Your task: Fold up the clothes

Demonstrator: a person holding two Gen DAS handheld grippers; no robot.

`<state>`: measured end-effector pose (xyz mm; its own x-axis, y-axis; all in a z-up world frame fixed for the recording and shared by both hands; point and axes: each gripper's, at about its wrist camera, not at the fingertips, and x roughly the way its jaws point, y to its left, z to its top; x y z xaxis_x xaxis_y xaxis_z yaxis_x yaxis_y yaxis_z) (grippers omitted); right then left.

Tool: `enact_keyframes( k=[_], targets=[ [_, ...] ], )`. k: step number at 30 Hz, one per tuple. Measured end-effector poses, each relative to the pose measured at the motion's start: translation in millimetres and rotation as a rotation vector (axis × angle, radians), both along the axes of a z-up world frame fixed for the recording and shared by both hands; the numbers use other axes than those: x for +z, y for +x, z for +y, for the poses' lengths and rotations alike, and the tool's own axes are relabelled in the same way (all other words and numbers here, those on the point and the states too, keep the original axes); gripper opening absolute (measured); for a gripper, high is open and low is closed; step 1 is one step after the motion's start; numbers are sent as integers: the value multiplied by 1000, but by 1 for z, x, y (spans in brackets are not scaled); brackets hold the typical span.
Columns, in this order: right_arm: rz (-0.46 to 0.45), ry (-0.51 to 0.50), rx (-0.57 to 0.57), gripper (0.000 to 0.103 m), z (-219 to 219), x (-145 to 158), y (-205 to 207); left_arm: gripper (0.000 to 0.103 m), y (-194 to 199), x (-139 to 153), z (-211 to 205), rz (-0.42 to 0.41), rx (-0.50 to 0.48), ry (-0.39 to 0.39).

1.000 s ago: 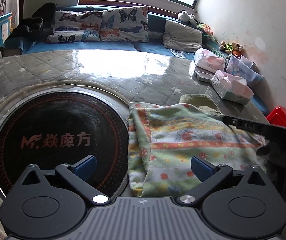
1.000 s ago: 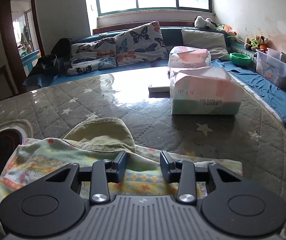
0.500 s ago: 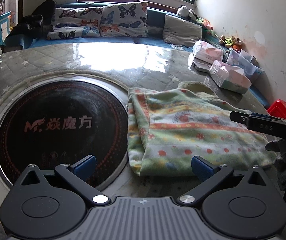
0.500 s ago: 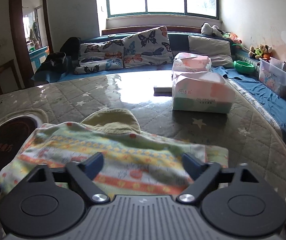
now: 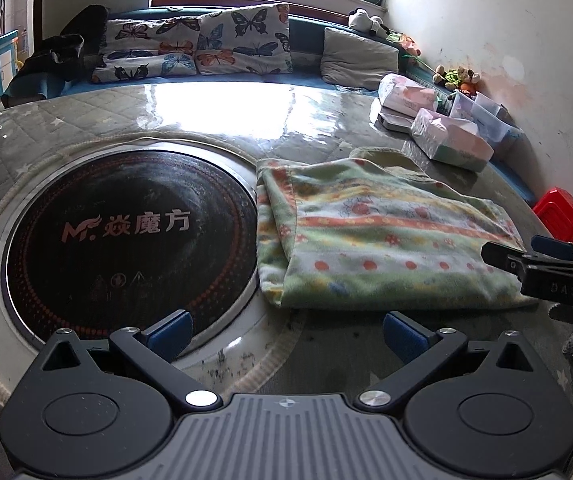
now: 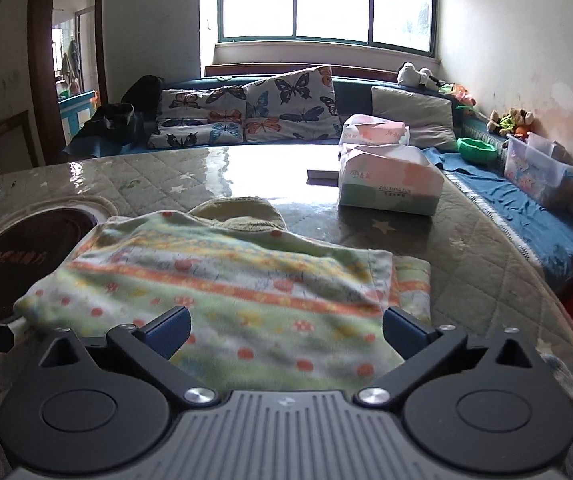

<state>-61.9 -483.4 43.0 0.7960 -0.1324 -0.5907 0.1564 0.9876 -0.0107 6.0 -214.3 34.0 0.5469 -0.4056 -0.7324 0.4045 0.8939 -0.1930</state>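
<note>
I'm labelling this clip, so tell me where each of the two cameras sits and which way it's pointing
Left wrist: sits on the left gripper, fingers open, facing across the table's black induction plate and the folded patterned garment; the right gripper enters at right.
Right wrist: sits on the right gripper, fingers open, over the garment's near edge, facing the tissue packs and window.
Shared: garment, induction plate, tissue packs, butterfly cushions.

Fuzzy fleece-like garment [image 5: 370, 236]; glossy quilted table cover [image 5: 214, 108]; probably glass cooktop [image 5: 126, 232].
</note>
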Motion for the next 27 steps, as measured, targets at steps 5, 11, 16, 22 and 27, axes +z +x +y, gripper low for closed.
enact_keyframes(
  k=[5,11,16,22,27],
  targets=[
    [5,-33,-11,103,12,0,-18,103,-8,1,5,-3,-8,-3],
    [1,-32,-46,103,20,-2,-37,103,-16,1,9,-10,-12,-10],
    [-5,-2,-87,103,22,-5,-51,103,-24,2,7,-23,-31,2],
    [-6,19,-100,103,23,-7,-63,103,-34,5,4,-45,-60,22],
    [-12,30,-108,103,24,-7,-69,103,-41,8,1,-64,-69,35]
  ],
)
